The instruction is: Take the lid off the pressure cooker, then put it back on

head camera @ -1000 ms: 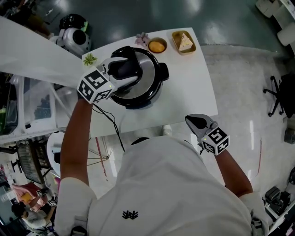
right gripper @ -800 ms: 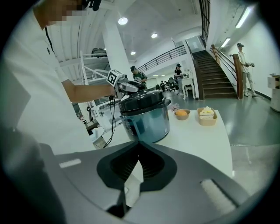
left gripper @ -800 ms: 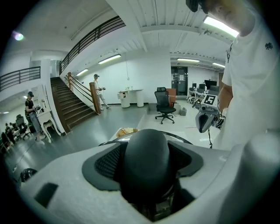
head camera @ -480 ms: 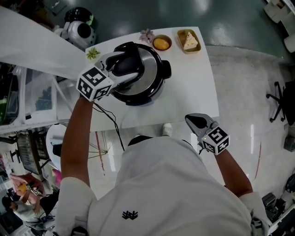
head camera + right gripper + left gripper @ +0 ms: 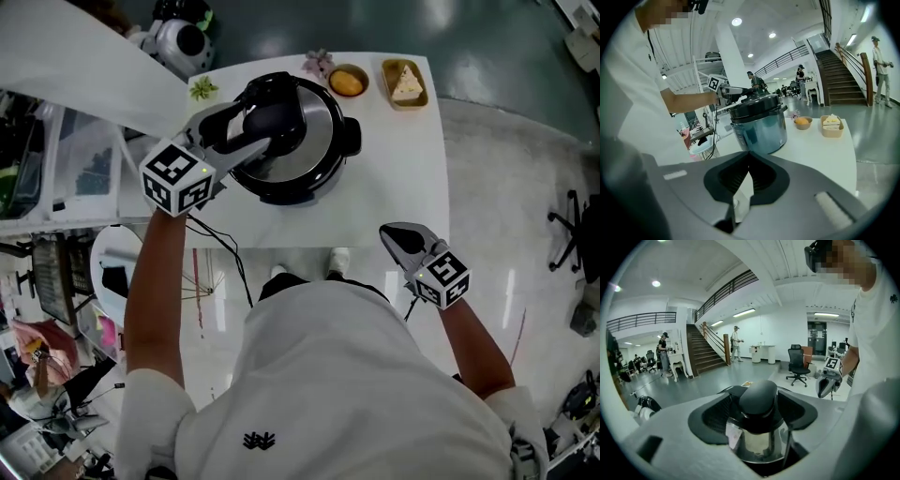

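Note:
The black and steel pressure cooker [image 5: 309,183] stands on the white table [image 5: 394,178], its lid [image 5: 319,131] seated on the pot. My left gripper [image 5: 261,127] reaches in from the left, one jaw on each side of the lid's black handle [image 5: 274,117]. In the left gripper view the rounded handle knob [image 5: 758,397] fills the gap of that gripper [image 5: 758,416]; the jaws are closing, and no firm press shows. My right gripper [image 5: 400,240] hangs off the table's near right edge, shut and empty, pointing at the cooker [image 5: 761,129].
At the table's far side sit a small bowl with an orange piece [image 5: 348,82], a tray with cake [image 5: 405,84] and two small flower ornaments [image 5: 202,89]. A power cable [image 5: 228,258] hangs off the near left edge. Shelves and clutter stand left of the table.
My left hand has rolled and drawn back a little from the cooker, jaws still astride the handle. The lid has stayed on the pot. The right gripper has kept still.

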